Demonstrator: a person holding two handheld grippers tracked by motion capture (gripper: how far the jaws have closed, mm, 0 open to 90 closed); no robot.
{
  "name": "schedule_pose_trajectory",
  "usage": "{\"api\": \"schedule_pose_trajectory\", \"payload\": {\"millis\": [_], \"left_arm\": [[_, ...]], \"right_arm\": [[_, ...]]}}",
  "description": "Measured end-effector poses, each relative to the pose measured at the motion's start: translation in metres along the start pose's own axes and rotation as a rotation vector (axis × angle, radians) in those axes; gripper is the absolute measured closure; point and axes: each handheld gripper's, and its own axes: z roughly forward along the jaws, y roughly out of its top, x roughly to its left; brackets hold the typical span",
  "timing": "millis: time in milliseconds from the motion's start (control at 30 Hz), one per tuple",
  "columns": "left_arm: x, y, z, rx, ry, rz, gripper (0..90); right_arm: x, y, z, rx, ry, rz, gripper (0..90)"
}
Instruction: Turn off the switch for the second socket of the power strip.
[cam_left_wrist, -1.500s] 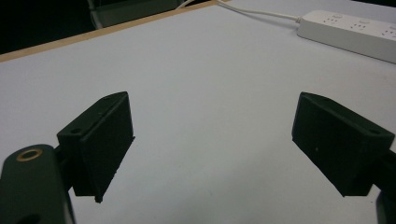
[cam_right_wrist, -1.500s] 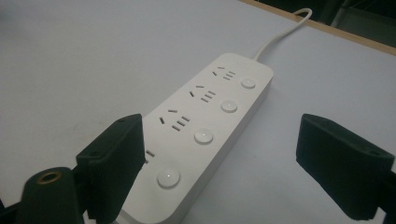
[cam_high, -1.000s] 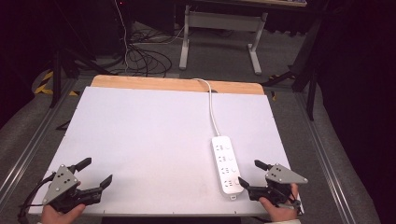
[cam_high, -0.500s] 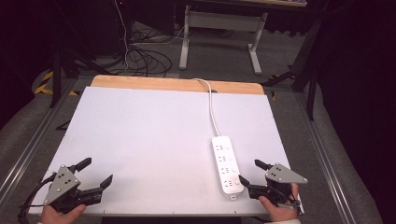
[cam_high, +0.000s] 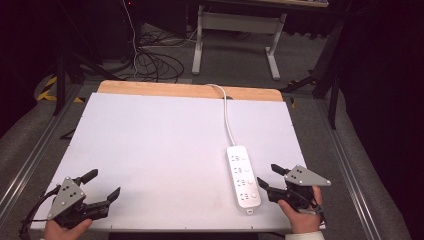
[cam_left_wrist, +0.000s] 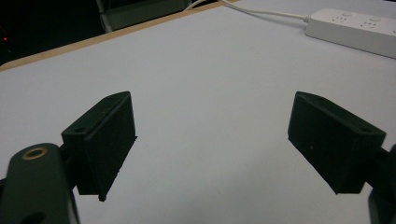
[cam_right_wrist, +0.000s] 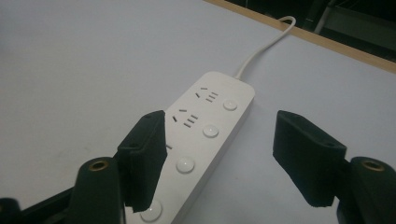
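In the high view, I read the step in hand as the approach to the power strip (cam_high: 243, 176), which lies flat near the table's (cam_high: 150, 145) right edge, toward the near right corner, with its long axis running from near edge to far edge. Its white cord (cam_high: 226, 112) runs off over the far edge. My right gripper (cam_high: 267, 179) sits at the near right corner, just beside the strip's near end; its jaws have just been closing, yet they stand partly open with nothing between them. My left gripper (cam_high: 102, 185) rests at the near left corner, well apart from the strip, jaws spread wide and empty. In the left gripper view, the two black blocky pads (cam_left_wrist: 112, 140) frame bare matt white tabletop; the strip (cam_left_wrist: 355, 30) lies far off. In the right gripper view, the strip (cam_right_wrist: 205, 135) is a smooth white plastic bar with rounded corners, slotted sockets and a row of round buttons; the left pad (cam_right_wrist: 144, 154) overlaps its near end. I judge the next move calls for straddling the strip's width squarely before closing, since the glossy casing may slip.
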Motion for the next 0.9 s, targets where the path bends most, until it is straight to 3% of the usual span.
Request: {"api": "schedule_pose_trajectory", "payload": {"millis": [200,367,900], "left_arm": [[0.0,0.0,0.0,0.002,-0.002,-0.007,16.0],[0.0,0.0,0.0,0.004,0.001,-0.002,16.0],[0.0,-0.001,0.001,0.012,0.006,-0.004,16.2]], "right_arm": [[-0.001,0.012,0.006,0.003,0.001,-0.007,36.3],[-0.001,0.022,0.014,0.011,0.039,-0.007,37.2],[-0.001,0.044,0.037,0.037,0.057,-0.012,38.3]]}}
